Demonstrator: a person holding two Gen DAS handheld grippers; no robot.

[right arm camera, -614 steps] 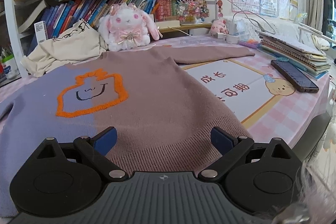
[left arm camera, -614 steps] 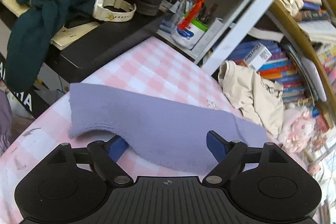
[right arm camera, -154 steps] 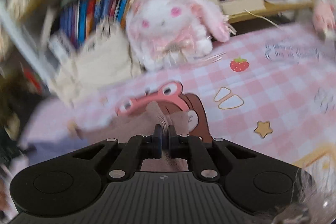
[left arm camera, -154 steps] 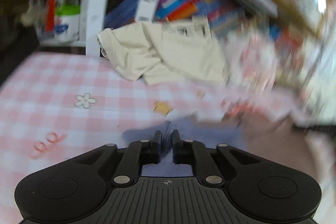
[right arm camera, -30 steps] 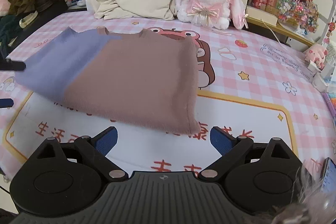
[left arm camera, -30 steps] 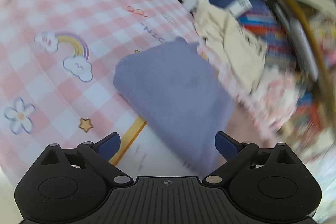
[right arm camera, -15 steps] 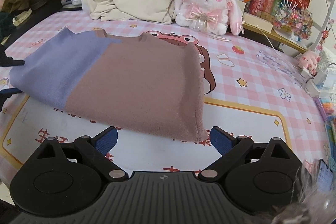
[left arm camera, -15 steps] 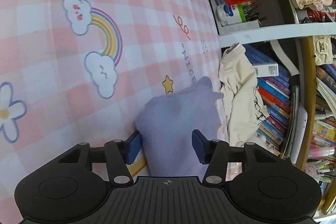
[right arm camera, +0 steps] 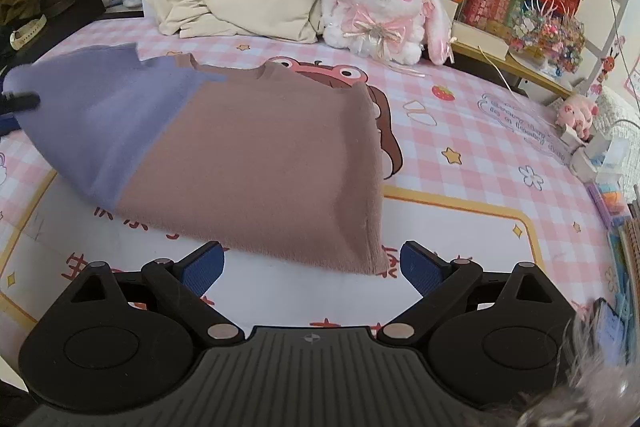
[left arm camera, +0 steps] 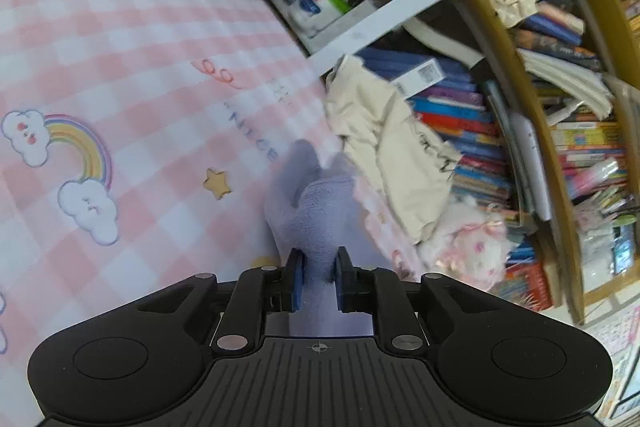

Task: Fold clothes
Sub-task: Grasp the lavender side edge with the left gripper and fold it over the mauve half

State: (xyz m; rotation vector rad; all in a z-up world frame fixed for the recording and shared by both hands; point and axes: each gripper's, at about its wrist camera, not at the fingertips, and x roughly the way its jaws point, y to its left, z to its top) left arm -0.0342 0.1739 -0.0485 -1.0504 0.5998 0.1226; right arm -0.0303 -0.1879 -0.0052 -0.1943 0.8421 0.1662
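While the left gripper (left arm camera: 318, 277) clamps the soft sweater's (right arm camera: 224, 155) lilac edge, the right gripper (right arm camera: 310, 267), fingers apart, should pinch the limp brown corner at lower centre.

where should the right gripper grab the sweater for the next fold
Probably the brown corner nearest the right gripper, coming in low from the front: it lies flat between the open jaws, opposite the purple end that the left gripper pinches.

Left tool (left arm camera: 318, 277) has its fingers pinched nearly together, while right tool (right arm camera: 311, 267) holds its fingers spread wide
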